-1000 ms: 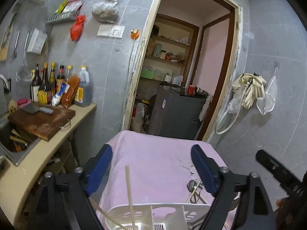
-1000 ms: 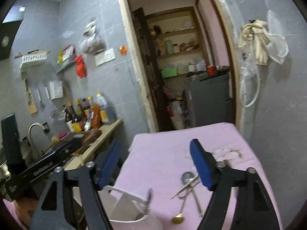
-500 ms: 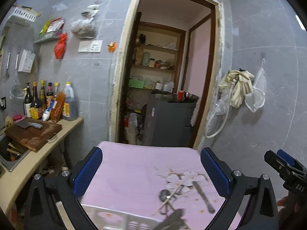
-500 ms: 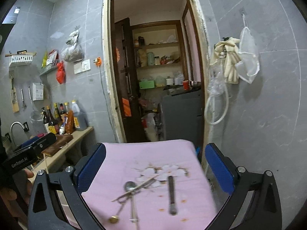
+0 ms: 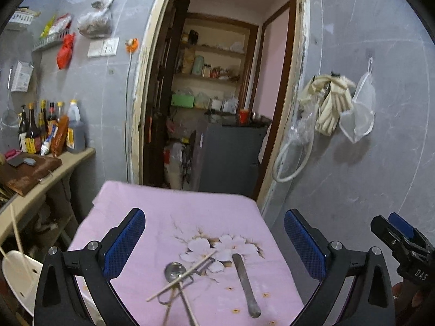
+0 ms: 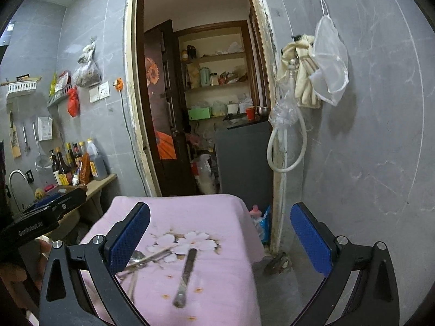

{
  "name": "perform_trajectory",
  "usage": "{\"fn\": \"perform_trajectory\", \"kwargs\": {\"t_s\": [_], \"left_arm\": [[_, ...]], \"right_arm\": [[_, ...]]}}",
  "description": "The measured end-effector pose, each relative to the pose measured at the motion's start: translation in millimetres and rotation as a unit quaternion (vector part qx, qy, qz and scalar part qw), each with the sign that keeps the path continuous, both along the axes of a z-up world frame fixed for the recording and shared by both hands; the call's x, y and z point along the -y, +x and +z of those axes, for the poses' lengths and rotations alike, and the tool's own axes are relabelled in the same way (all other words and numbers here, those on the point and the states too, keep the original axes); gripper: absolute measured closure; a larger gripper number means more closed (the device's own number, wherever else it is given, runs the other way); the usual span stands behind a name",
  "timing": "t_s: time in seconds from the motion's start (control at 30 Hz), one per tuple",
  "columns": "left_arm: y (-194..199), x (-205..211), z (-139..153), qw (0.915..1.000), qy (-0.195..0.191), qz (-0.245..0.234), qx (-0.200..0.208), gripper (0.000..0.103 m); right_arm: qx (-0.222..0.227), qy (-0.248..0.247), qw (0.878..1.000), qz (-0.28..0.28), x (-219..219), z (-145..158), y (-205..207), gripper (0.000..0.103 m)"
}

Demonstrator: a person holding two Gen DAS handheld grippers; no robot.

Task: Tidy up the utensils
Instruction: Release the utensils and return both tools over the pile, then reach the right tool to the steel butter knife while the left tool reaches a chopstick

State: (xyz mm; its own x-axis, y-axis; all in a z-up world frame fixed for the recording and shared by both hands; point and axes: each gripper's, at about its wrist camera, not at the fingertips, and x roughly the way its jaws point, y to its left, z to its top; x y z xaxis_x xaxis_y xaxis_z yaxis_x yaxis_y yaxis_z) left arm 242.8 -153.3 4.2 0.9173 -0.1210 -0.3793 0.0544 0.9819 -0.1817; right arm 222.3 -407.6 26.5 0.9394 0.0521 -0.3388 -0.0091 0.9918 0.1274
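On the pink flowered cloth [image 5: 152,212] lie a metal spoon [image 5: 174,270], a wooden chopstick [image 5: 182,279] across it, and a flat metal utensil [image 5: 246,285] to their right. My left gripper [image 5: 214,244] hovers over them, open and with nothing between its blue pads. A white utensil holder [image 5: 16,274] with a chopstick in it shows at the lower left edge. In the right wrist view my right gripper [image 6: 220,237] is open above the flat metal utensil [image 6: 186,277], with the spoon [image 6: 137,256] by its left finger.
A doorway [image 5: 217,108] opens behind the table onto shelves and a grey cabinet [image 5: 228,157]. A counter [image 5: 49,174] with bottles and a cutting board runs along the left wall. Gloves and a hose [image 6: 288,141] hang on the right wall. The table's right edge drops to the floor.
Both grippers have swung to the right over the cloth and their jaws have spread wider. The white holder has slid from the bottom centre to the left edge; the loose utensils now sit between the fingers.
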Motion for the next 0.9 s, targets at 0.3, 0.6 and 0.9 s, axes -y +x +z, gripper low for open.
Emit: {"fn": "perform_trajectory", "kwargs": {"t_s": [0.3,0.6,0.9], "left_arm": [[37,13,-32,0.9987,0.006,0.031,-0.040,0.000],[67,16,-68,0.9956,0.024,0.041,-0.081,0.000],[99,3,-106,0.9857,0.024,0.039,-0.162,0.029]], "right_arm": [[-0.022,0.031,0.999,0.016,26,-43,40,0.001],[-0.056,0.049,0.996,0.048,22,-92,76,0.001],[-0.129,0.089,0.981,0.111,9,-145,122,0.007]]}}
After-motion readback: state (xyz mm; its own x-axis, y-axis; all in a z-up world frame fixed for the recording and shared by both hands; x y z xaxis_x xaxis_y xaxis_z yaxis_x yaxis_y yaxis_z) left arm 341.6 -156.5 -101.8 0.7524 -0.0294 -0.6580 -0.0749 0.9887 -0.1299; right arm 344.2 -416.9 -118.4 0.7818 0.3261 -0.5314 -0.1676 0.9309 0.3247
